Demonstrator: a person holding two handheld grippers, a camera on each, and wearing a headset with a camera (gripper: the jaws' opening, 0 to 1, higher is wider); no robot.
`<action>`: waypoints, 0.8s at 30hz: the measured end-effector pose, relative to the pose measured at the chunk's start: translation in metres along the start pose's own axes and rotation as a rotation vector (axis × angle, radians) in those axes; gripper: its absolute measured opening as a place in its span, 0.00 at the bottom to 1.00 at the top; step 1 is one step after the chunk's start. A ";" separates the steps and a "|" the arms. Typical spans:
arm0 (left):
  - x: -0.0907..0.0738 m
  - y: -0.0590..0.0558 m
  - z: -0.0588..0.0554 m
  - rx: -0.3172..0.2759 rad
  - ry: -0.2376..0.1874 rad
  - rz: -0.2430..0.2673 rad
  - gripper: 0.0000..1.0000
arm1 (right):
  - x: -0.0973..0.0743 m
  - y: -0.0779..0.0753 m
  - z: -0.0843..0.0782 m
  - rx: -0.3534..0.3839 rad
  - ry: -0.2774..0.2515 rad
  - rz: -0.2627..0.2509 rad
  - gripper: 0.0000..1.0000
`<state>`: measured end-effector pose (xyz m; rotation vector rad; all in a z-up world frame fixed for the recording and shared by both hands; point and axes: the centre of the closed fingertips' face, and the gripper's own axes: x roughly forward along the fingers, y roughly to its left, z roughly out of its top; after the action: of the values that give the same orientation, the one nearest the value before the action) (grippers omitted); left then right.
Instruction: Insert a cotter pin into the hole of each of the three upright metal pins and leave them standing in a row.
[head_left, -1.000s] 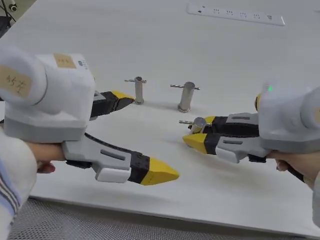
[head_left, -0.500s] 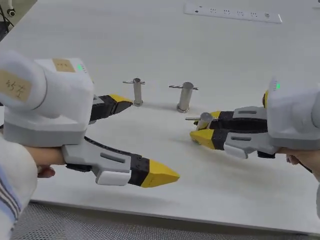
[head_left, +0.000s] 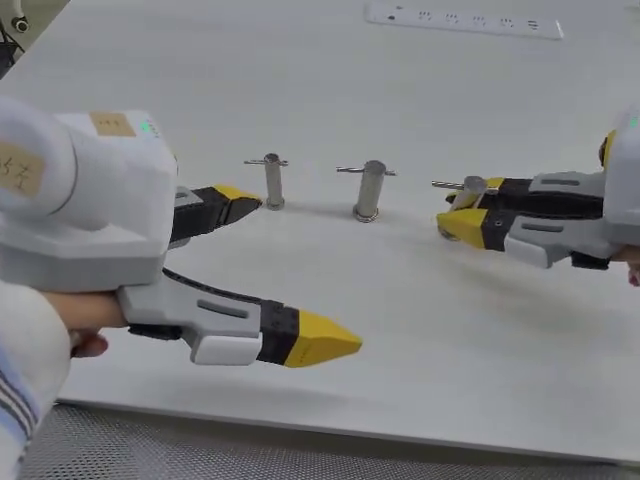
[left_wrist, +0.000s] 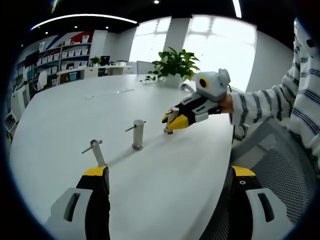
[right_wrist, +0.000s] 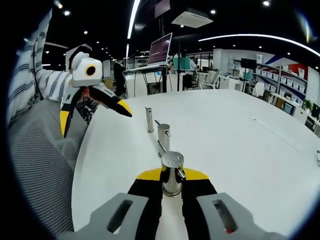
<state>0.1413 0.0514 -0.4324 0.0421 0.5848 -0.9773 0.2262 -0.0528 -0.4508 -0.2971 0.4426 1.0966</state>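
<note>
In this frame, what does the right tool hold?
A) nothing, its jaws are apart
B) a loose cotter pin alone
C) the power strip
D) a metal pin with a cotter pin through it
D: in the right gripper view the right tool is shut on a metal pin, and a cotter pin sticks out through the pin's top.

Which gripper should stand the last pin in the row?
Right, probably. The right gripper is shut on the last pin, with a cotter pin through it, near the middle pin. The left gripper is open and holds nothing.
</note>
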 end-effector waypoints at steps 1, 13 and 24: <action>0.000 0.001 -0.002 -0.007 0.010 0.002 0.99 | 0.000 -0.002 -0.001 0.000 0.003 -0.004 0.08; 0.000 0.001 -0.006 -0.012 0.025 0.004 0.99 | 0.005 -0.018 -0.012 0.027 0.011 -0.006 0.08; 0.000 0.000 -0.008 -0.025 0.034 0.000 0.99 | 0.007 -0.031 -0.019 0.039 0.012 -0.004 0.08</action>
<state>0.1376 0.0535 -0.4397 0.0367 0.6279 -0.9710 0.2529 -0.0684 -0.4705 -0.2697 0.4733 1.0814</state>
